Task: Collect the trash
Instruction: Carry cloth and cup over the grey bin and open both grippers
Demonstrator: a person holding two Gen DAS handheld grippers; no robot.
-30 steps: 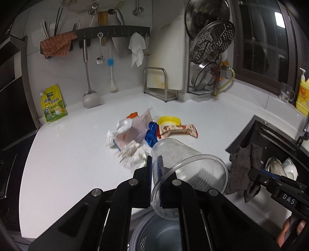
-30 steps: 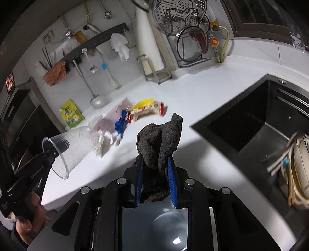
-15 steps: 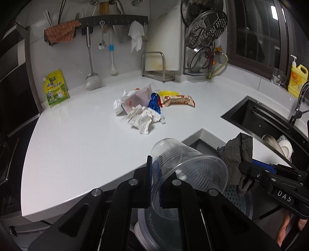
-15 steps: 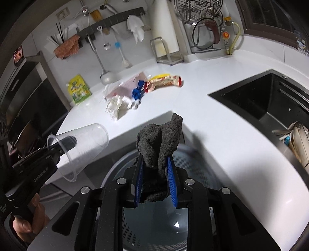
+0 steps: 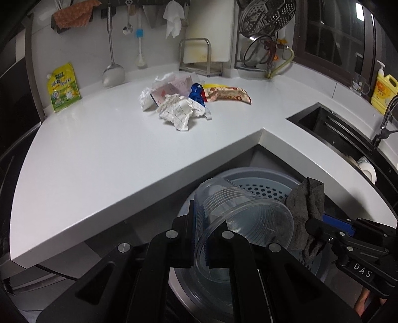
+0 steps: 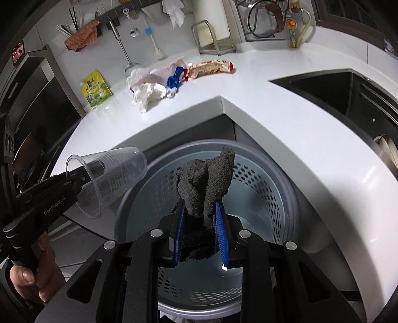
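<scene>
While both hand-held grippers pinch trash in either view, only the right wrist shows the bin's bare inside.

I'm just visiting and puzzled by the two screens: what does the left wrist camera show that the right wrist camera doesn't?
Only the left wrist view shows the yellow dish-soap bottle by the window and the round perforated steel steamer plate.

Only the right wrist view shows the hand gripping the left tool's handle.

Both show the clear ribbed plastic cup, the dark grey rag, the perforated grey bin and the trash pile on the white counter.
</scene>
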